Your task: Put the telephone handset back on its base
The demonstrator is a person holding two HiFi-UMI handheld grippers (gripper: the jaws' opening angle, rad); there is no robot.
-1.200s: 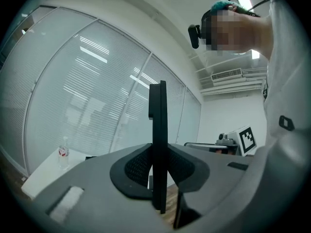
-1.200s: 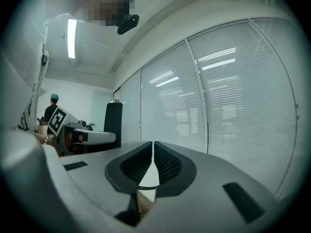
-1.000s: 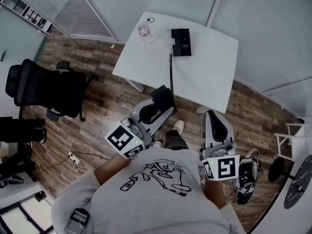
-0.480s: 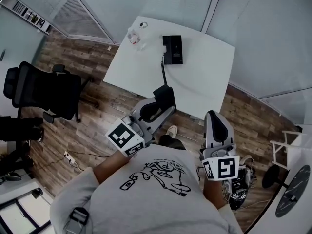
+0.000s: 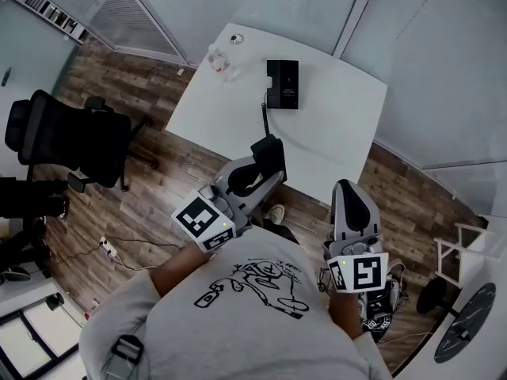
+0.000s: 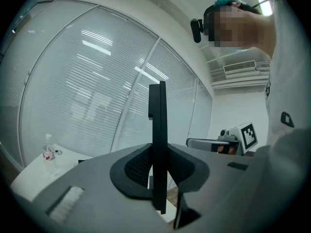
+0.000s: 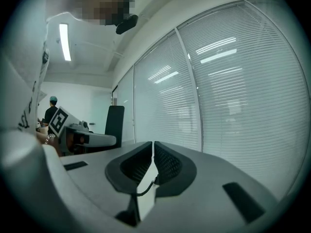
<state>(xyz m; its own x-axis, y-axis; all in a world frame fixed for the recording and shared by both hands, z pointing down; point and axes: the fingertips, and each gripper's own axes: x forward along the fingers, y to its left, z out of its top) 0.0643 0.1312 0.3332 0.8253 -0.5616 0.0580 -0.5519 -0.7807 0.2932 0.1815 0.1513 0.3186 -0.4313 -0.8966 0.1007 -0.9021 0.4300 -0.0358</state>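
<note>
The black telephone base (image 5: 283, 84) lies on the far part of the white table (image 5: 333, 125). Its cord (image 5: 264, 115) runs back toward me to the black handset (image 5: 269, 150). My left gripper (image 5: 265, 165) is shut on the handset and holds it over the table's near edge. In the left gripper view the handset (image 6: 157, 130) stands edge-on, upright between the pads of the left gripper (image 6: 158, 171). My right gripper (image 5: 348, 190) hangs over the floor to the right, shut and empty; in its own view the right gripper (image 7: 152, 165) holds nothing.
A small clear bottle (image 5: 215, 58) and a round object (image 5: 235, 39) sit at the table's far left corner. A black office chair (image 5: 67, 137) stands on the wood floor to the left. White furniture (image 5: 458, 248) is at the right. Glass walls with blinds enclose the table.
The head view has shifted a little. My left gripper with the handset has crept up toward the table's near edge. Both grips look unchanged.
</note>
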